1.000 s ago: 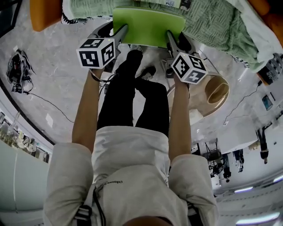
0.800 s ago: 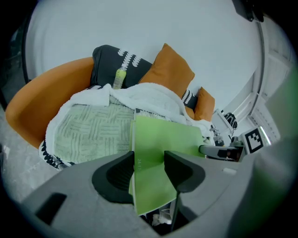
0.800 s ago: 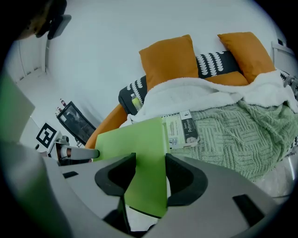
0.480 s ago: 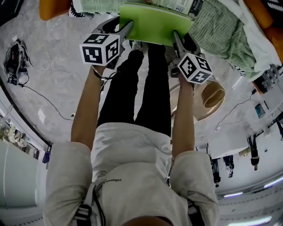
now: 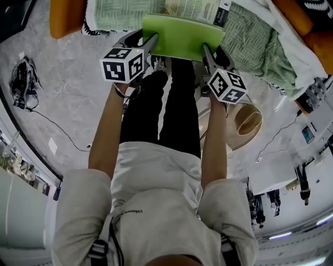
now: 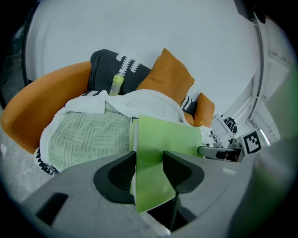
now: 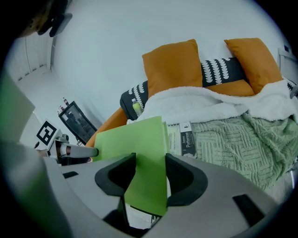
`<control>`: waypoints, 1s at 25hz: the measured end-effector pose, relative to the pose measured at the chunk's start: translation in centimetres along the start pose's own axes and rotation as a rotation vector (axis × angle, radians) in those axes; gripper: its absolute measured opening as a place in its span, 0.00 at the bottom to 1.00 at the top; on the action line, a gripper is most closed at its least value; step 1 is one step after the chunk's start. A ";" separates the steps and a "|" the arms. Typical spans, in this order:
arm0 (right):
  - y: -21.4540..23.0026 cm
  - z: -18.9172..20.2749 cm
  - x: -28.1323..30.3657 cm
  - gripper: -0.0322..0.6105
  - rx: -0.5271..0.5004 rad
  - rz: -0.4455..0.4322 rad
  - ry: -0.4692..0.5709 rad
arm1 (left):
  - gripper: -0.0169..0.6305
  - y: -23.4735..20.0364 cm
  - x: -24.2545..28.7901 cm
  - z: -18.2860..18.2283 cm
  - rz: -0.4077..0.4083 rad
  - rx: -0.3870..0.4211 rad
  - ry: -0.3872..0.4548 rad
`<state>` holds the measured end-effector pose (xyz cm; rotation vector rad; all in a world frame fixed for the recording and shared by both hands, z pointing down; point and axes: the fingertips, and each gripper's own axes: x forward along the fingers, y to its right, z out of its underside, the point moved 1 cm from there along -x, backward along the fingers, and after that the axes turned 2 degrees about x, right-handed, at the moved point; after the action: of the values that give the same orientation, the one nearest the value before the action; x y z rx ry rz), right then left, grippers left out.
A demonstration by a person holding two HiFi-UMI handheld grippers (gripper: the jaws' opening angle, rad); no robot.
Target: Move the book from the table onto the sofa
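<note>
Over the last second the head view has closed in on the sofa. Its orange arm and the green blanket now take up more of the 12 o'clock edge. The round tan tabletop, at 3 o'clock, has slid a little down the frame and lies well apart from the green book.

The book is in the air above the person's legs, with its far edge reaching over the front of the blanket. The jaws of the left claw have just been closing with the book's left edge between them, and they now pinch that edge. The right claw pinches the opposite edge in the same way, so the book is carried between the two.

I judge the carry to be nearly done. What remains is to lower the book onto the blanket and let go.

As for writing, a pale printed sheet shows just past the cover's far edge at 12 o'clock. On it is a black strip whose larger word looks like "Patterson", and the smaller lines are too fine to read. I cannot tell whether the sheet belongs to the book or lies on the blanket. The green cover itself shows no title. The cubes carry only black-and-white square markers. The small print on the person's shirt and the label on the bottle among the cushions are too small to read
</note>
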<state>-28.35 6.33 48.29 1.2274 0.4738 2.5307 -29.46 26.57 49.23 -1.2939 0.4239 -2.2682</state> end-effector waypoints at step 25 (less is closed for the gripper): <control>7.9 -8.4 5.1 0.33 0.064 0.012 -0.051 | 0.33 1.9 9.4 -8.5 -0.015 0.006 -0.076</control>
<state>-38.93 -0.25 50.21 1.3187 0.5414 2.5052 -40.31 19.95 50.73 -1.3793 0.3819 -2.2224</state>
